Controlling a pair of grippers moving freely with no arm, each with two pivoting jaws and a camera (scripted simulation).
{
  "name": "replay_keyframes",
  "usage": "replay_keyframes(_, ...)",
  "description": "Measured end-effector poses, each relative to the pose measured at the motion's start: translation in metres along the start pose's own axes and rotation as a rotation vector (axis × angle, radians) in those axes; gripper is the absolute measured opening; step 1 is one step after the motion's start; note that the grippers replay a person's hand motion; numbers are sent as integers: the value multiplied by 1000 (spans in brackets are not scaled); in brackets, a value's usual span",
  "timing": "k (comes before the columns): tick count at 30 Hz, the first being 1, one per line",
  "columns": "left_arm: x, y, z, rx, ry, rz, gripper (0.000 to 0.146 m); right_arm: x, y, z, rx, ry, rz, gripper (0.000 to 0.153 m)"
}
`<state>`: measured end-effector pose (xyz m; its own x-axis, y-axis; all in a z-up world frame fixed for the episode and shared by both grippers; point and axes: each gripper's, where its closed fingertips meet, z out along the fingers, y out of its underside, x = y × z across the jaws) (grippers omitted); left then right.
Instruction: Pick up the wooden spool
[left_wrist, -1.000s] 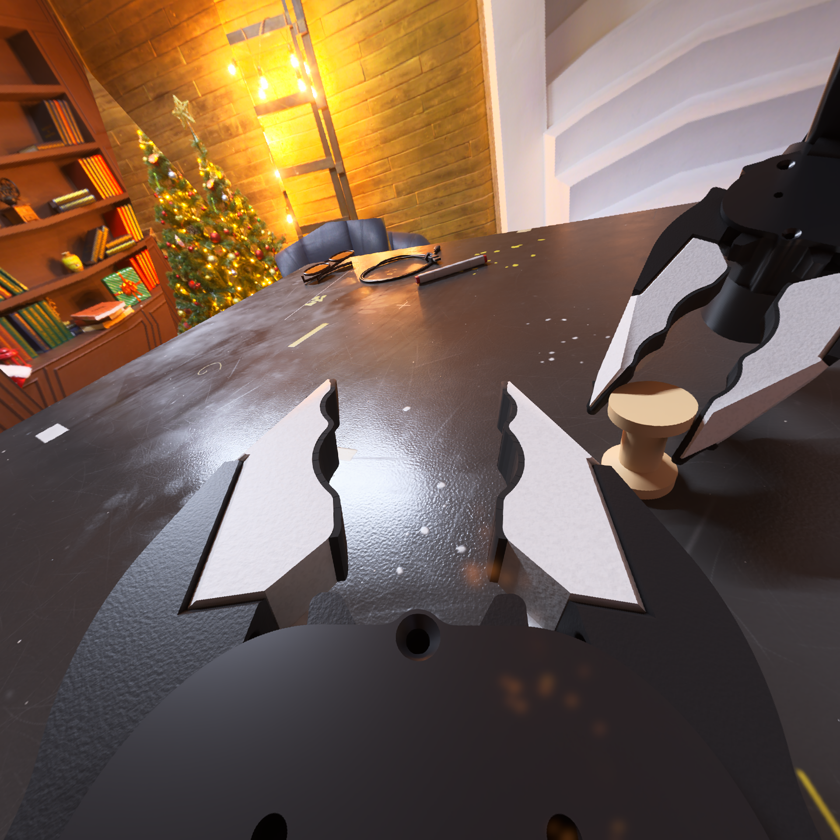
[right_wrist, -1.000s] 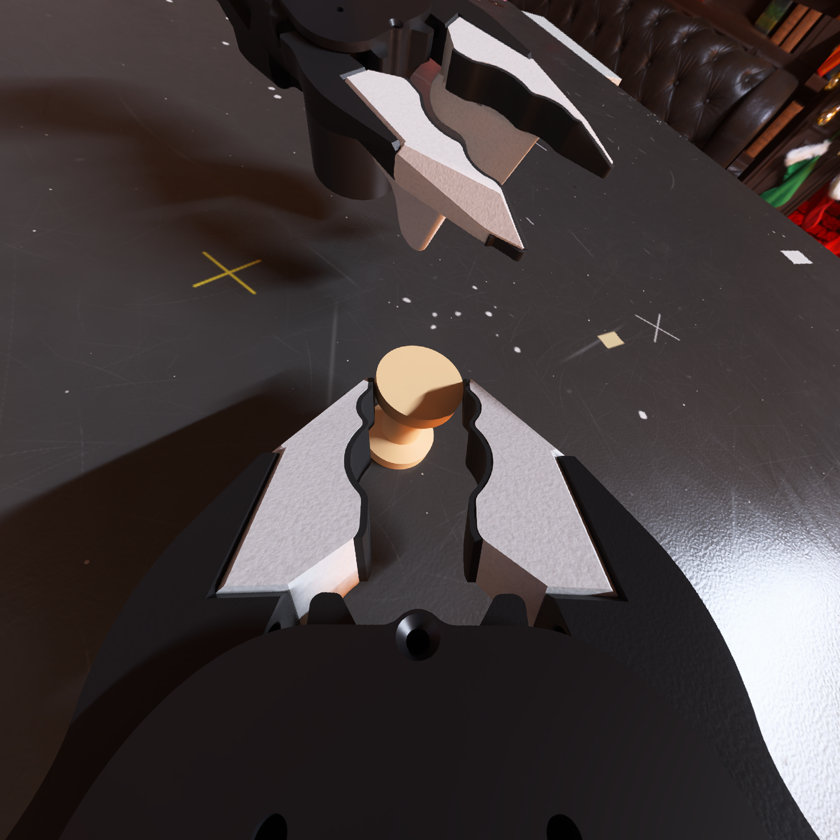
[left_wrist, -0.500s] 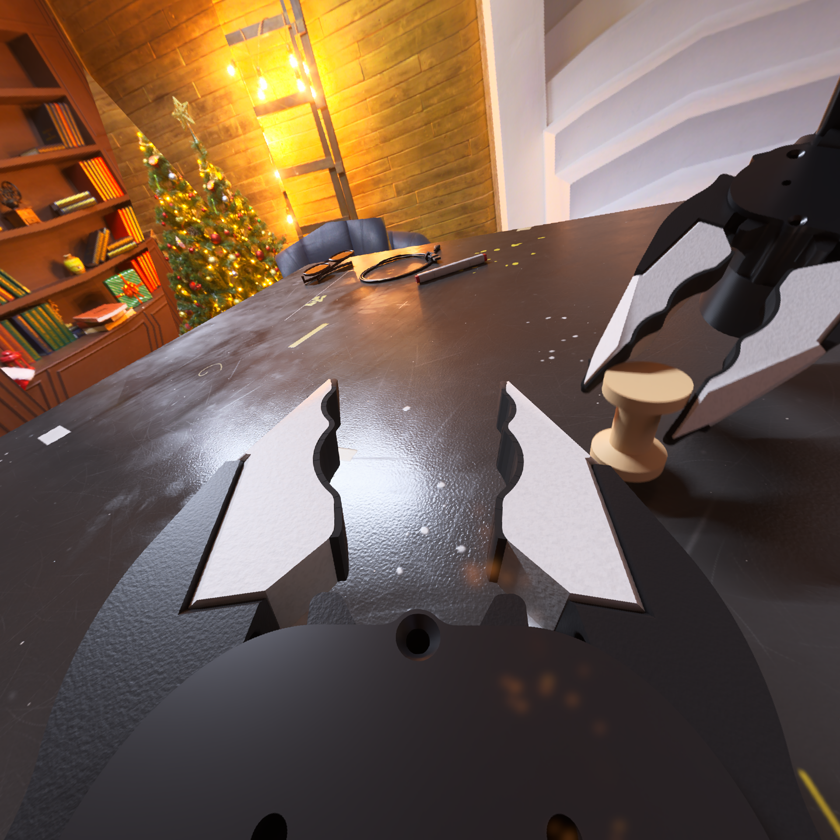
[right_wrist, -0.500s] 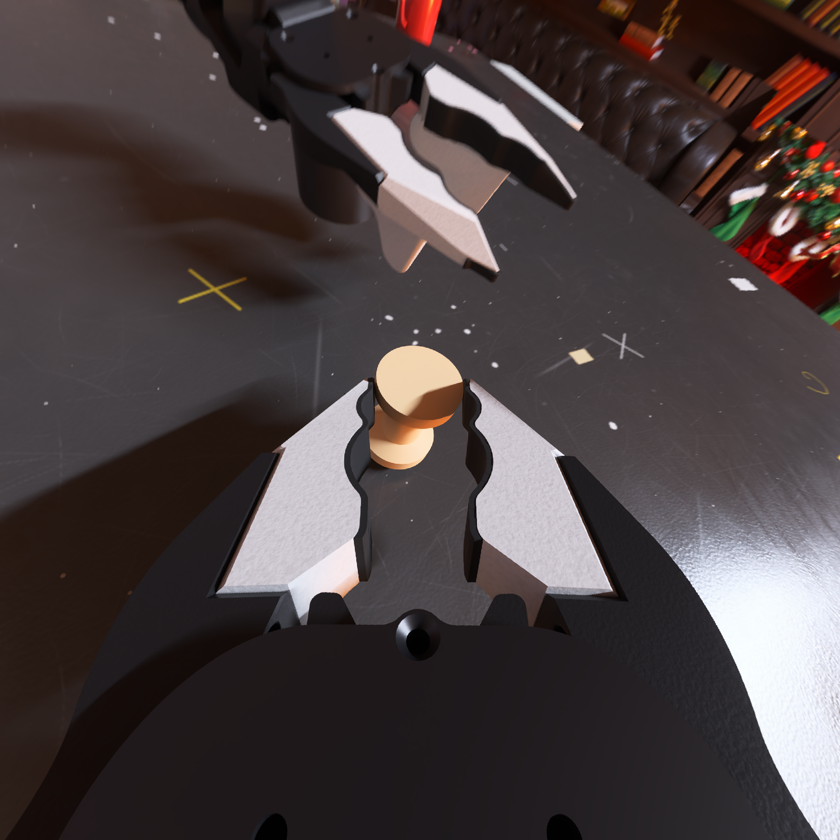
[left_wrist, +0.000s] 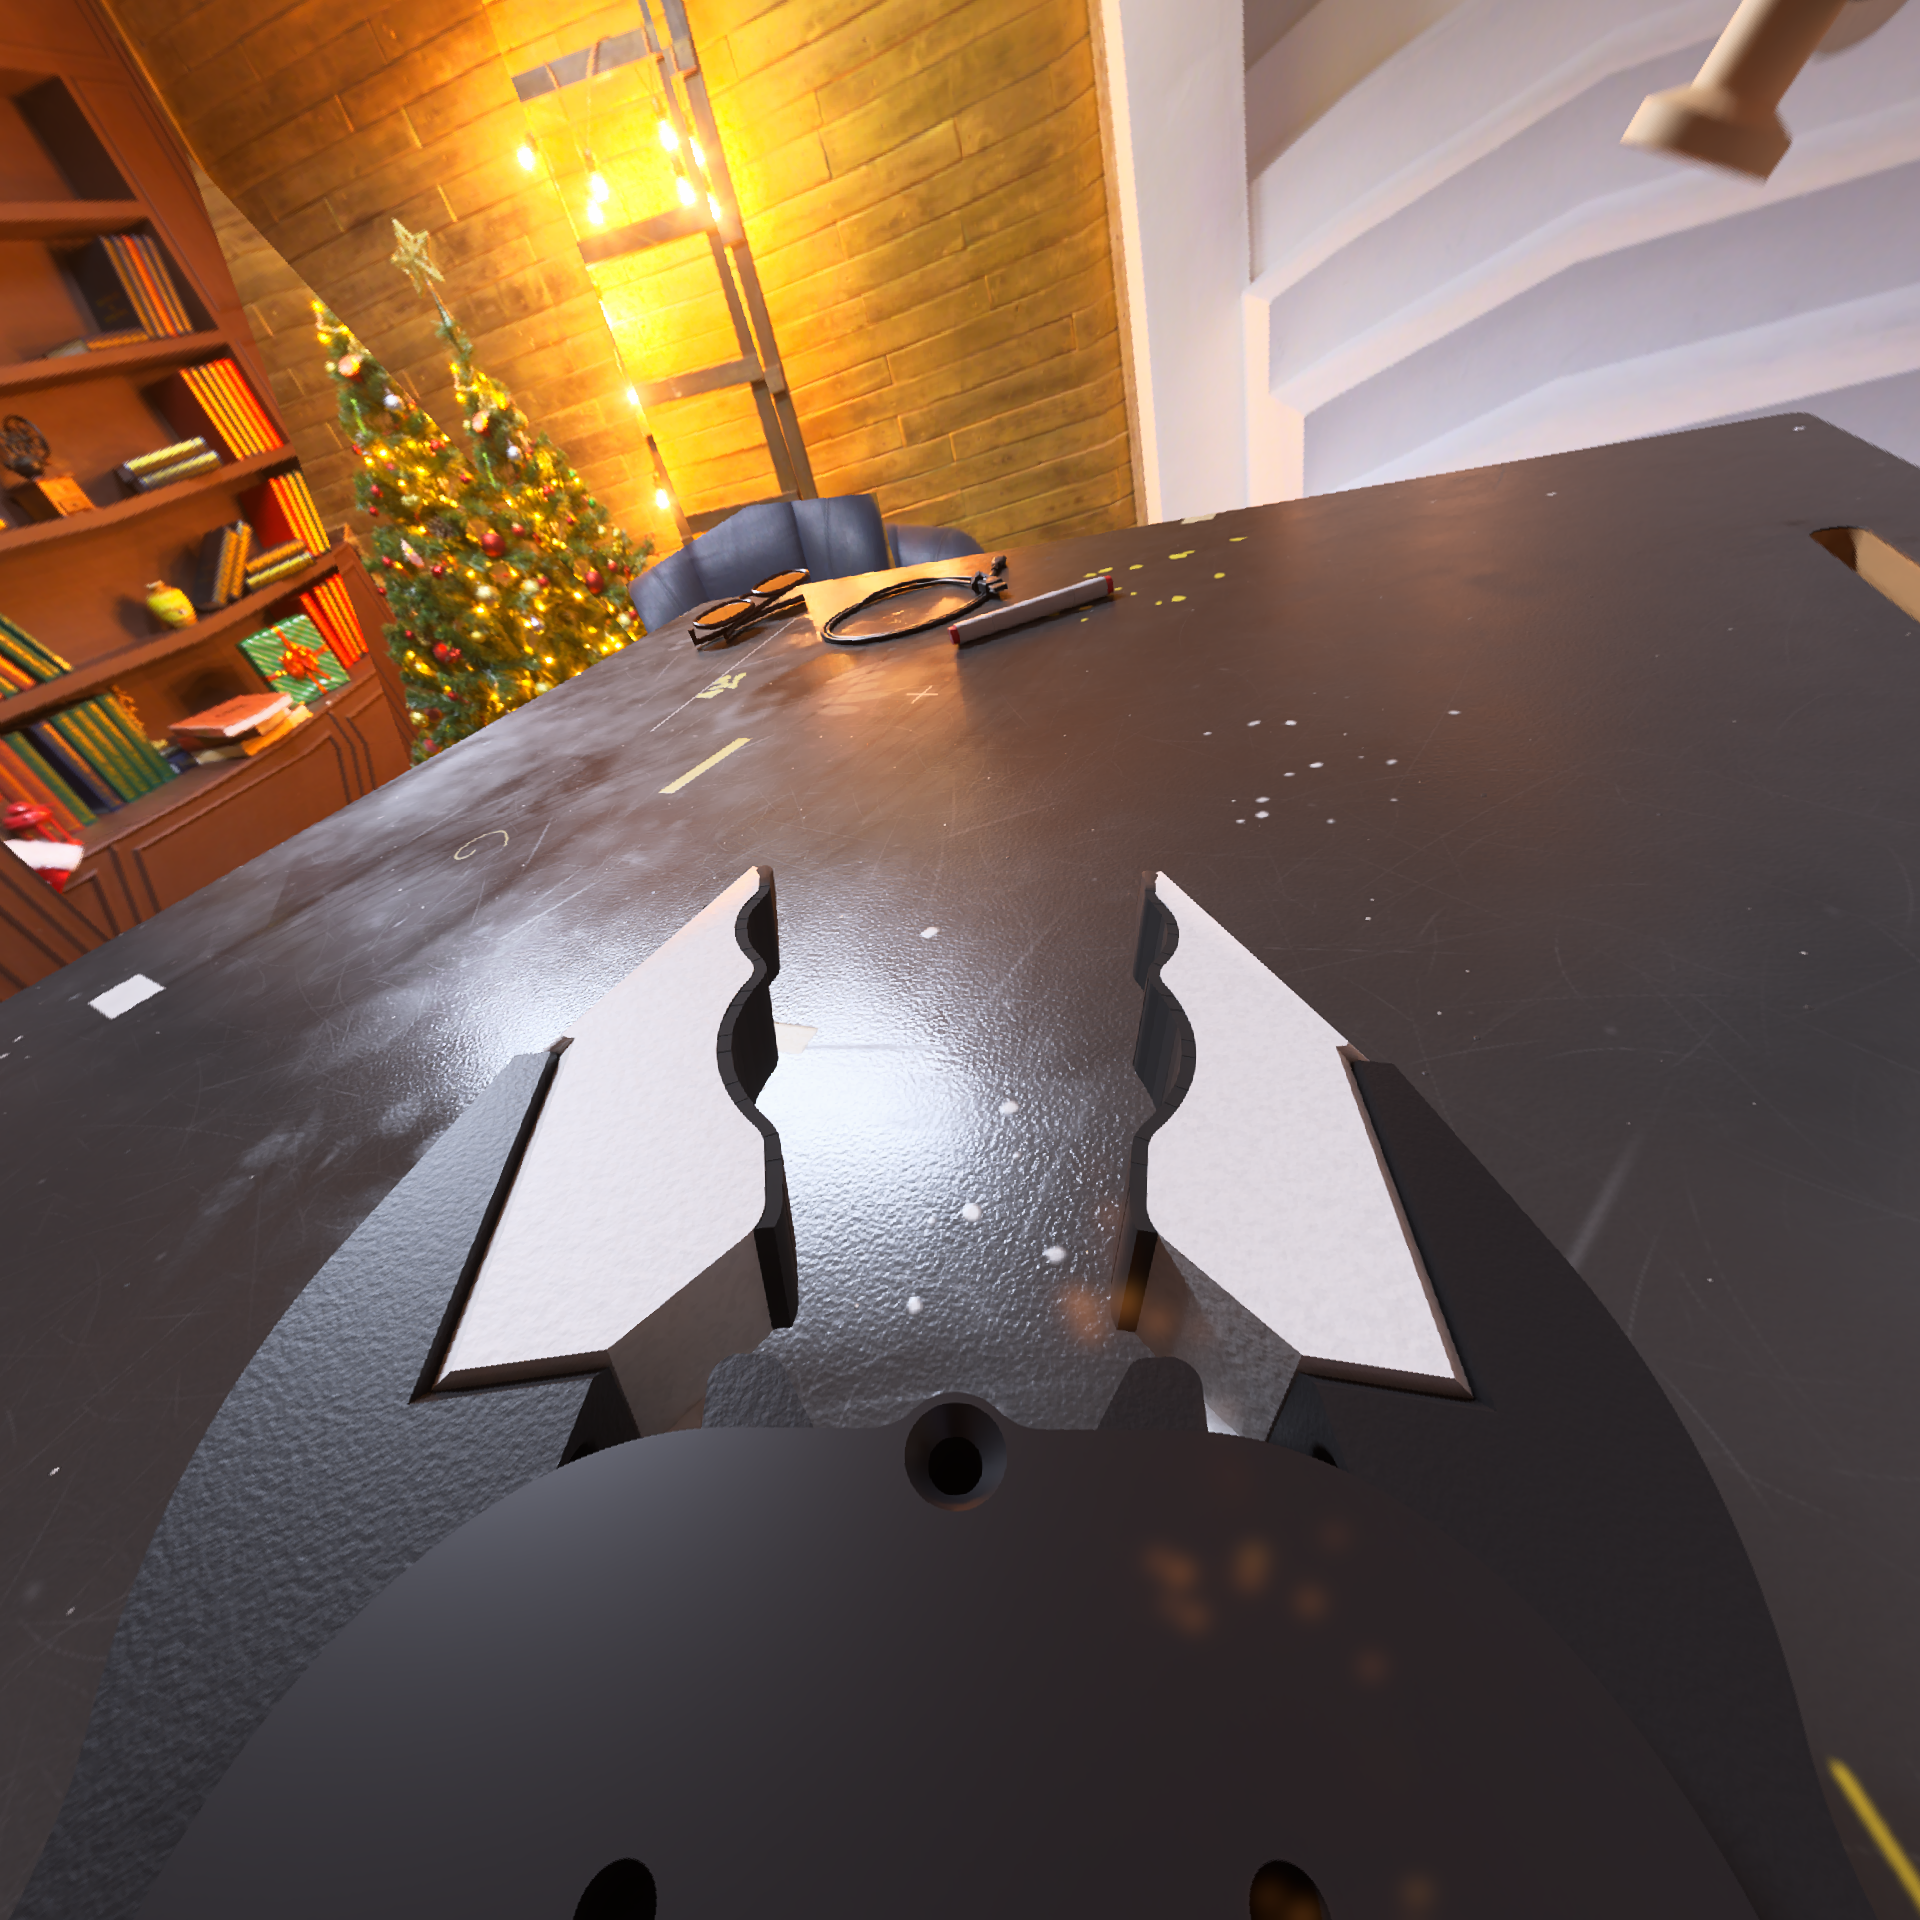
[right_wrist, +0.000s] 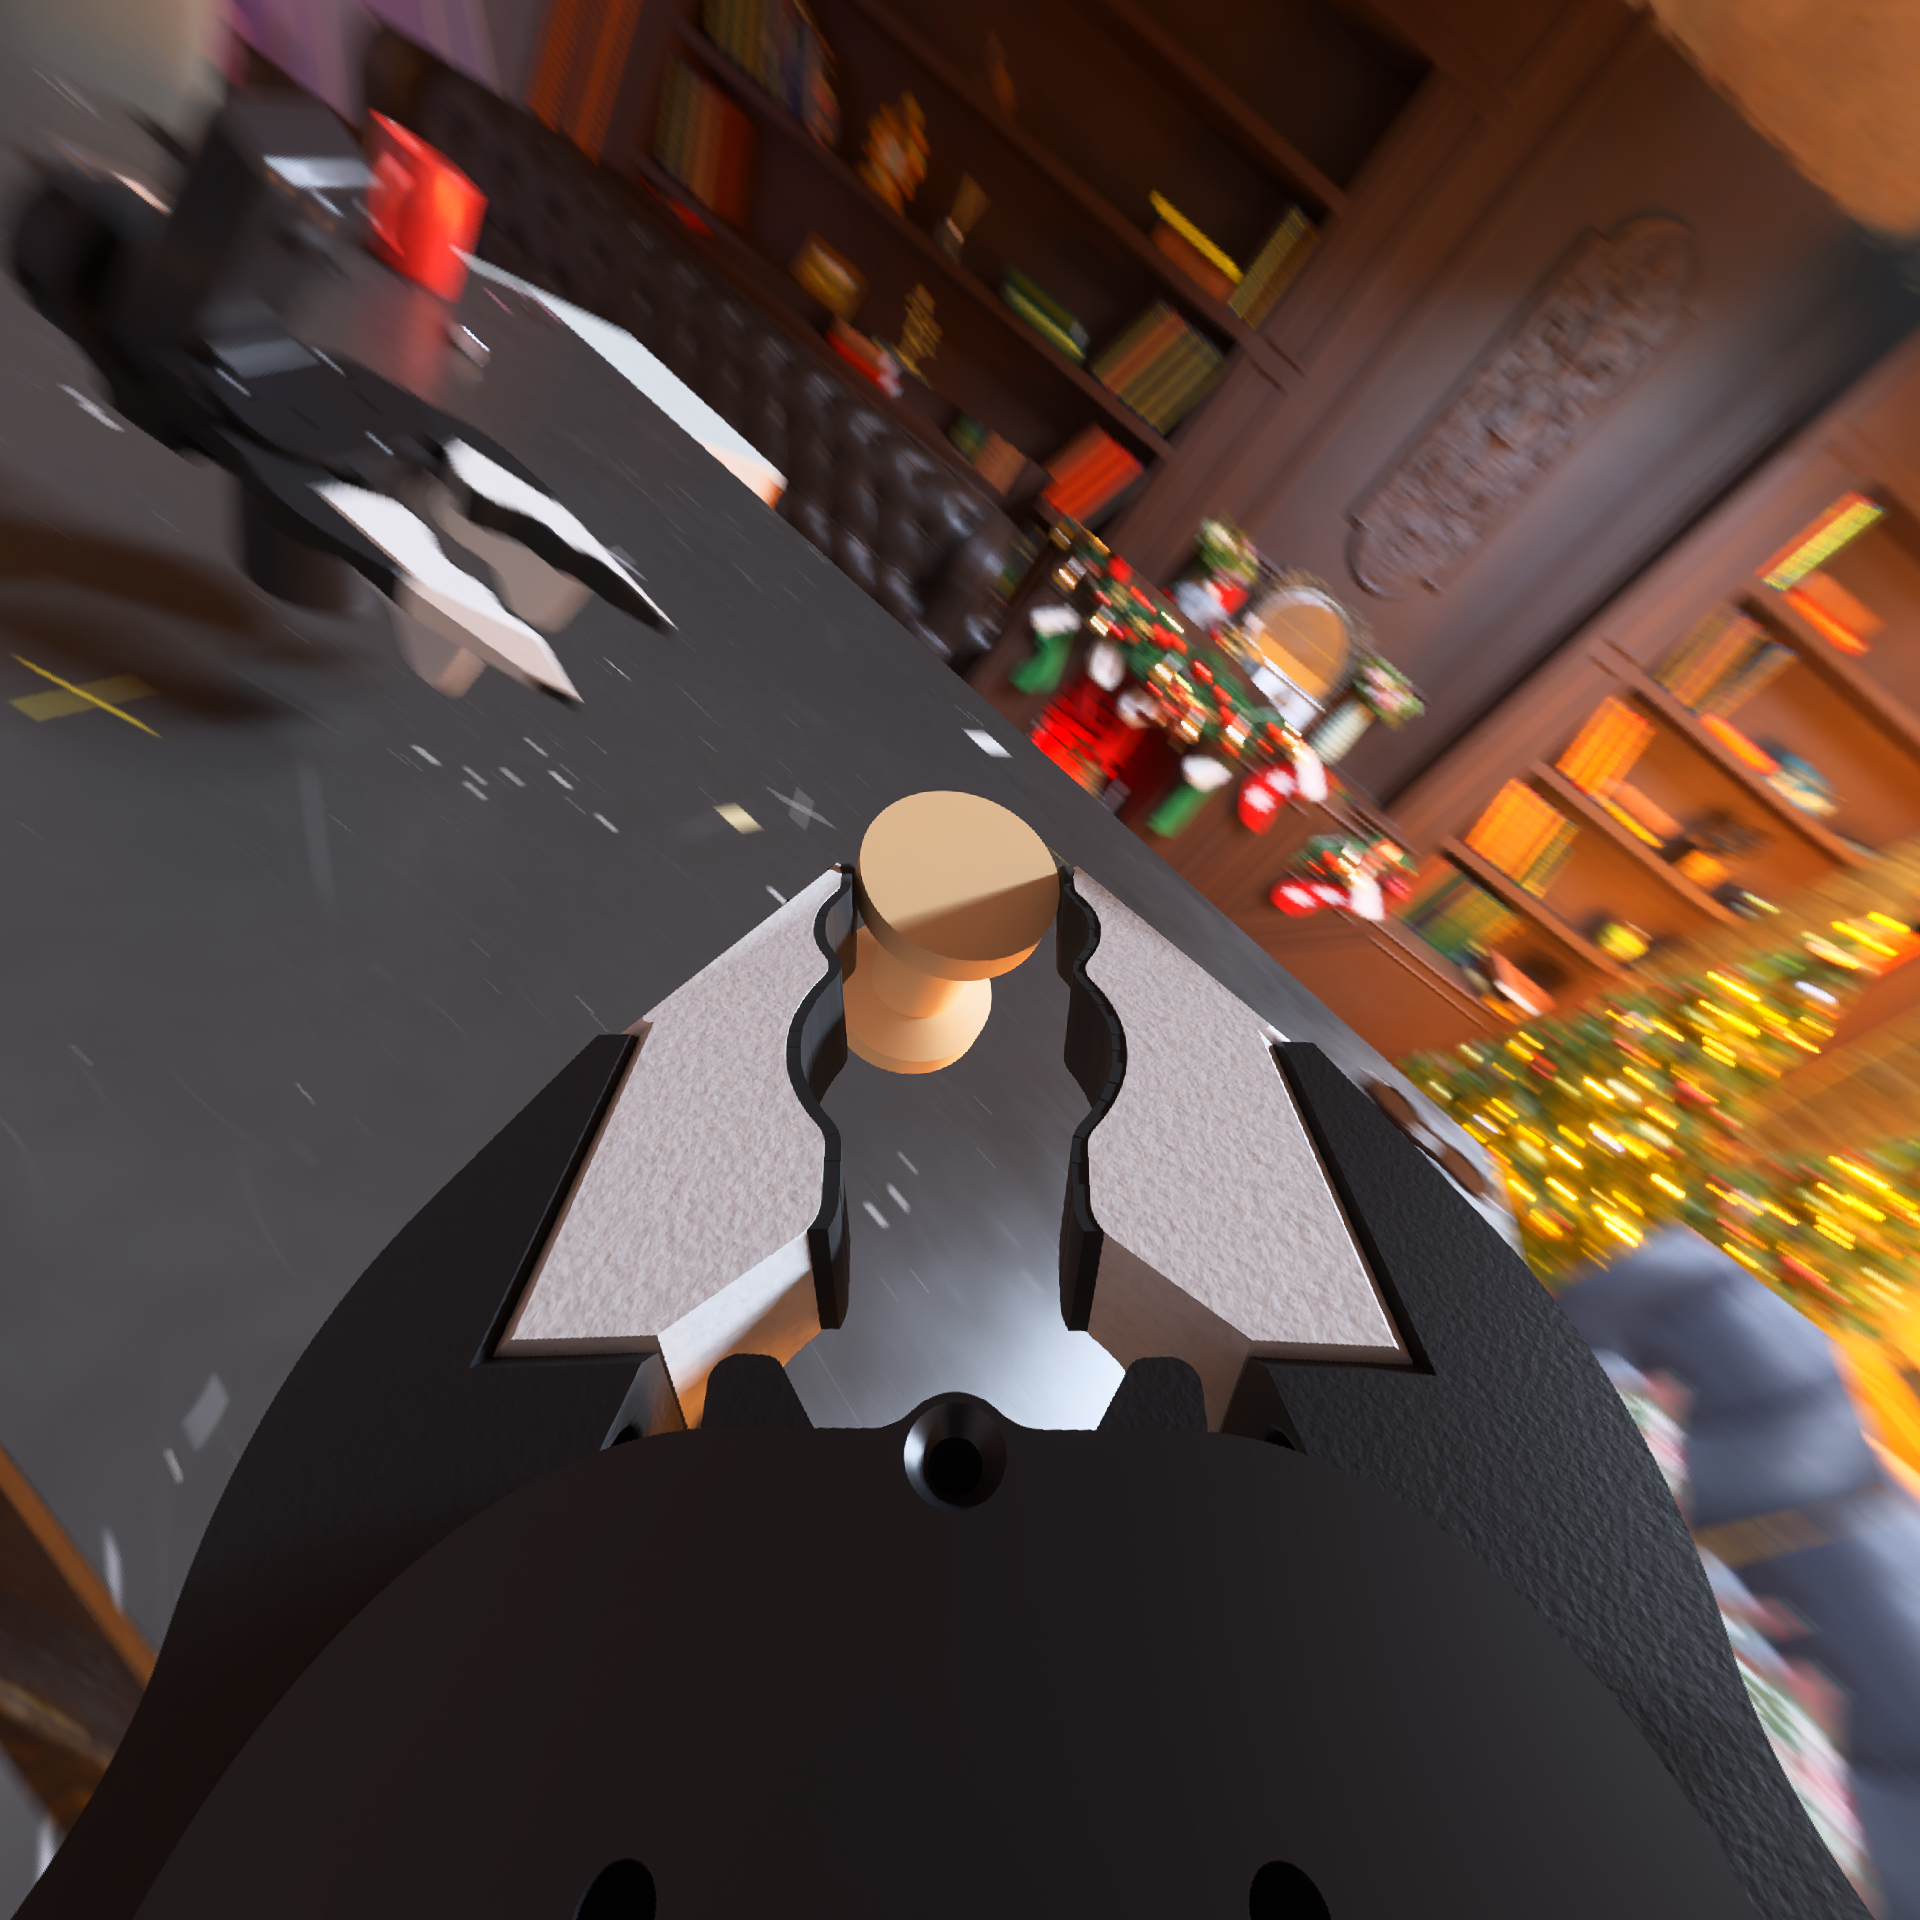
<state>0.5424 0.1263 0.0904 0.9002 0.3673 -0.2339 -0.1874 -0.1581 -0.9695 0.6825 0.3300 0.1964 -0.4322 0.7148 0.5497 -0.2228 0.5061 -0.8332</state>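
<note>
The wooden spool (right_wrist: 940, 925) is a pale, mushroom-shaped piece. My right gripper (right_wrist: 951, 883) is shut on its wide top disc, near the fingertips, and holds it well above the dark table (right_wrist: 312, 987). In the left wrist view the spool's lower end (left_wrist: 1720, 99) shows high at the top right, far above the table; the right gripper itself is out of that frame. My left gripper (left_wrist: 956, 883) is open and empty, low over the table (left_wrist: 1455, 831). It also shows in the right wrist view (right_wrist: 478, 592), blurred, at the upper left.
Glasses (left_wrist: 748, 613), a black cord loop (left_wrist: 904, 613) and a marker (left_wrist: 1029, 613) lie at the table's far end by a blue chair (left_wrist: 790, 540). A red object (right_wrist: 421, 213) stands on the table. Bookshelves and a lit tree (left_wrist: 457, 520) surround it.
My right gripper has risen fast with the spool, from just above the table to high over it, and tilted toward the room. The left gripper has stayed in place, open.
</note>
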Motion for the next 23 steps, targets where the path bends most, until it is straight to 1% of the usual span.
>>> replay_keyframes(2, 1, 1, 1, -6, 1, 9, 69, 35, 18, -39, -104, 81, -32, 38)
replay_keyframes(4, 1, 1, 1, -12, 1, 16, 69, 65, 45, -74, -220, 112, -3, 38)
replay_keyframes(7, 0, 2, 2, -16, -12, 13, 67, 94, 93, -115, -383, 96, 46, 38)
replay_keyframes(9, -2, 1, 3, -13, -28, 3, 67, 103, 123, -132, -476, 67, 92, 38)
replay_keyframes(12, -5, 1, 5, -14, -51, -1, 66, 109, 157, -143, -558, 9, 147, 38)
replay_keyframes(16, -6, 2, 9, -28, -84, 16, 65, 113, 202, -148, -706, -47, 144, 38)
replay_keyframes(19, -6, 2, 12, -31, -101, 26, 64, 108, 222, -145, -757, -104, 165, 38)
replay_keyframes(23, -5, 1, 15, -34, -115, 36, 63, 99, 237, -140, -800, -166, 165, 38)
